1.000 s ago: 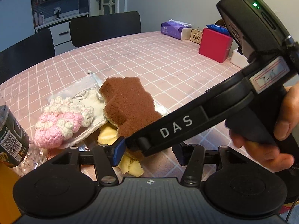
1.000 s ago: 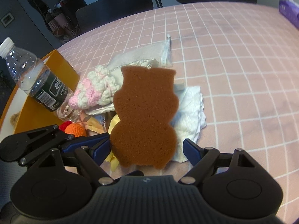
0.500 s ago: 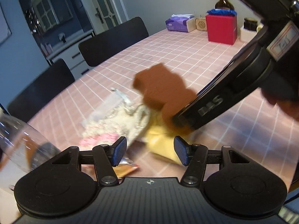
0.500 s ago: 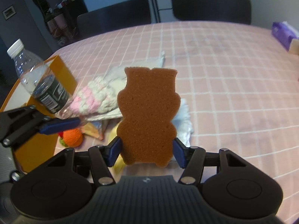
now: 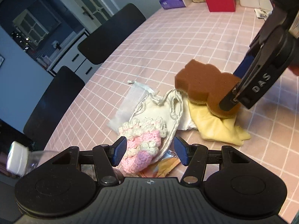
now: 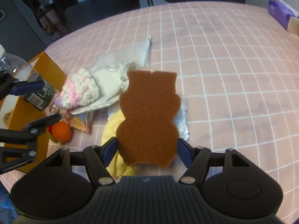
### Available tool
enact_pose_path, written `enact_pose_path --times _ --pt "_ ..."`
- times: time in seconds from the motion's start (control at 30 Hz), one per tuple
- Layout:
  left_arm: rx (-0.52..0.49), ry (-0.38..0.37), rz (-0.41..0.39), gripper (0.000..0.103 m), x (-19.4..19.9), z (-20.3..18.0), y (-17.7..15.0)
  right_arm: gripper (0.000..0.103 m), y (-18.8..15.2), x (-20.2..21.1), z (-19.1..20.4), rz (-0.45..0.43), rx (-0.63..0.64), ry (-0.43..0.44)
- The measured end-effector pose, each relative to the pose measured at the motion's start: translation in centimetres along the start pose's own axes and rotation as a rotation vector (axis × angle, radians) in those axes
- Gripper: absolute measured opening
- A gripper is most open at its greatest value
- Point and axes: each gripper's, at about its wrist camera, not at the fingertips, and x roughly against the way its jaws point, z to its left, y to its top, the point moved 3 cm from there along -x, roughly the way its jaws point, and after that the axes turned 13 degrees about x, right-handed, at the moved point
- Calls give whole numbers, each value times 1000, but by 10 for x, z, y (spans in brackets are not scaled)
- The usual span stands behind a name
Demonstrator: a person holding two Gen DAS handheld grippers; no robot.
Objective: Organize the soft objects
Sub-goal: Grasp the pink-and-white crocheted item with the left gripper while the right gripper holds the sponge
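At the far left of the right wrist view a clear water bottle (image 6: 28, 85) with a dark label stands against an orange box (image 6: 28, 112), and the left gripper (image 6: 37, 100) reaches in beside them with its blue-padded fingers spread and nothing between them; in the left wrist view the same left gripper (image 5: 149, 152) hovers over the pile with its jaws apart. Just right of the box lies a small orange crocheted ball (image 6: 61, 131) next to a crinkled snack wrapper (image 6: 82, 123). Next comes the pink-and-cream crocheted piece (image 6: 78, 91), resting on a cream drawstring pouch (image 6: 108, 82), with a white mesh bag (image 6: 130, 54) behind it on the pink checked tablecloth (image 6: 233, 74). Centre frame, the right gripper (image 6: 147, 147) is clenched on the brown bear-shaped sponge (image 6: 149, 115) — both blue pads press its lower flanks, and the left wrist view shows it held over a yellow cloth (image 5: 214, 125) — whether the two touch I cannot tell. A white cloth (image 6: 182, 123) peeks out at the sponge's right edge. Far right, at the table's edge, sits a purple tissue pack (image 6: 280, 13).
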Motion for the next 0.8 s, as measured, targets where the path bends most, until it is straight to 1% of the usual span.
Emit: enact_pose_path --times 0.07,0.1,0.2,0.23,0.27,0.3,0.33,0.4,0.47,0.5,0.57,0.6,0.67,0.77,0.8 --pt "-29 4 15 68 -10 -4 1 72 0 -2 4 -1 7 4" --pt "-39 21 32 68 -16 -5 2 72 0 -3 4 1 9 0" --pt "-38 47 85 68 -33 -4 1 73 0 -9 1 6 5 2" --pt "-24 52 105 64 -38 -2 1 73 0 -10 0 9 2 7" --pt "-8 58 116 52 -42 0 -1 73 0 -11 -1 12 1 10" --pt "4 58 120 46 -44 1 -2 73 -1 -13 -2 16 4 9" --pt "19 45 126 36 -45 3 -2 73 -1 -14 -1 18 8 8" --pt "44 31 124 30 -45 3 -3 72 -2 -16 1 23 20 4" --pt "36 43 112 25 -45 1 -5 71 -2 -18 2 24 29 -1" --pt "28 53 102 24 -42 -2 -5 67 -2 -17 2 24 34 -5" --pt "34 91 48 22 -33 -3 -3 62 -2 -14 2 17 43 -15" --pt "44 103 27 21 -26 -1 0 58 -1 -10 2 9 41 -18" --pt "76 109 -10 21 -13 5 6 28 2 -2 -1 -3 35 -36" --pt "98 123 -62 21 8 10 16 17 6 11 -6 -40 14 -22" --pt "105 125 -77 21 14 11 18 15 6 14 -6 -49 8 -20"
